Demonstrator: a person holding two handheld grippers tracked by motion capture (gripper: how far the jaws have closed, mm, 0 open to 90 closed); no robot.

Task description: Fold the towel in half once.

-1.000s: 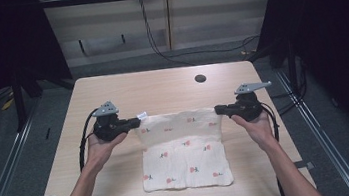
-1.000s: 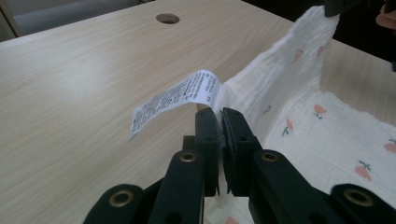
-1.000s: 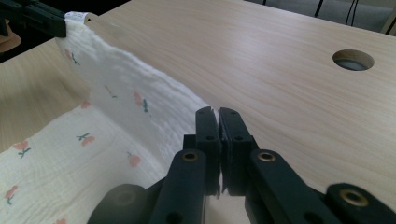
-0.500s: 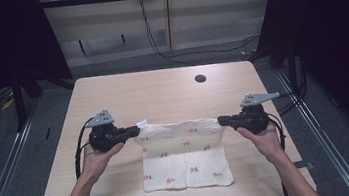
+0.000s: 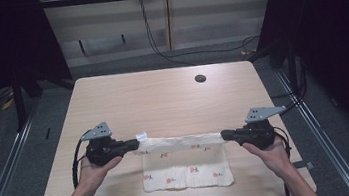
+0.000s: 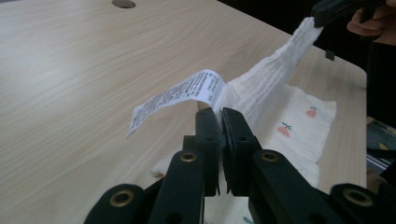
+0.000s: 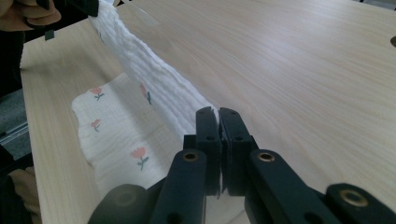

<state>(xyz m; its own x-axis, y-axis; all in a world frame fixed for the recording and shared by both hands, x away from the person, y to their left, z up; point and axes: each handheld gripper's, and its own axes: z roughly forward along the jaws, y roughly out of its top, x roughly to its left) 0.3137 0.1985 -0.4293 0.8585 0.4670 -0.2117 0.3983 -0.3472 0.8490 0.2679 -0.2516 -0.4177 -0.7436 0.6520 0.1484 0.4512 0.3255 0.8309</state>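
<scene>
Tool on the left (image 5: 133, 144), held in the person's left hand (image 5: 92, 171), is clamped on one corner of a white cloth (image 5: 186, 168) printed with small red flowers. In the left gripper view its two black jaws stand pressed together with the cloth's corner pinched between them, and a white care label (image 6: 180, 97) with fine print sticks out from that corner, curling to the left above the wood. From there the upper edge of the cloth runs as a bunched, taut band across to the right, lifted off the tabletop (image 5: 162, 99), while the rest of the cloth hangs down from it and lies flat on the wood toward the person, near the front edge. The flat part shows several flower prints and sits between the two hands. On the far side of the tabletop, well apart from the cloth, is a round dark hole (image 5: 200, 78).

At the right end of the band, the right tool (image 5: 226, 135), held in the person's right hand (image 5: 270, 152), is clenched on the other corner. In the right gripper view its jaws are closed with the white ribbed fabric caught between them, and the band climbs away to the upper left toward the other tool. Both tools lie roughly level, pointing toward each other, each with a grey three-cornered plate on top and a black cable trailing off.
</scene>
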